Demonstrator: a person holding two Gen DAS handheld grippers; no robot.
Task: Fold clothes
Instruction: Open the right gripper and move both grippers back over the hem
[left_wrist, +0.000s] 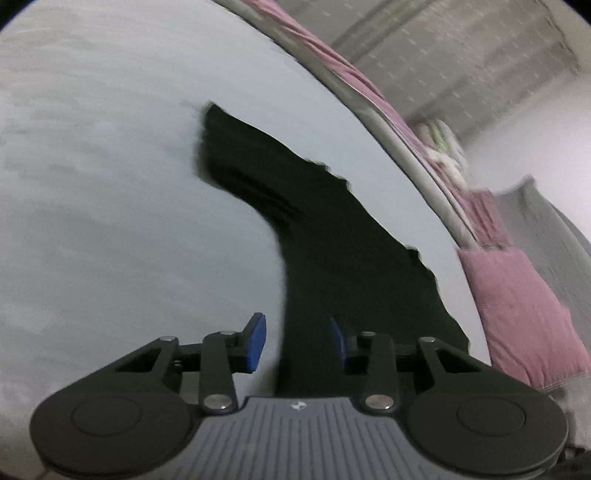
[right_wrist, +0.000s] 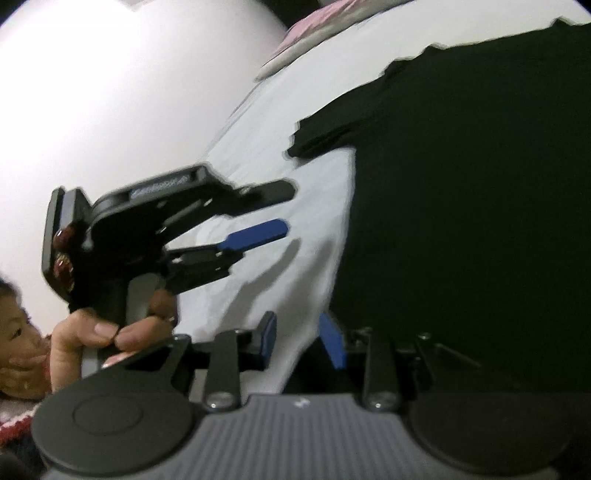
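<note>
a black garment (left_wrist: 332, 236) lay spread flat on a pale grey bed sheet (left_wrist: 110, 184), one sleeve stretched away from the body. the left tongs (left_wrist: 298, 341) stood partly apart at the cloth's near edge, blue pads (left_wrist: 256, 341) showing, nothing pinched between them. the right tongs (right_wrist: 304, 341) hovered at the garment's side edge, also partly apart; whether they nipped cloth could not be told. a pink blanket (left_wrist: 517, 314) lay beyond the sheet.
</note>
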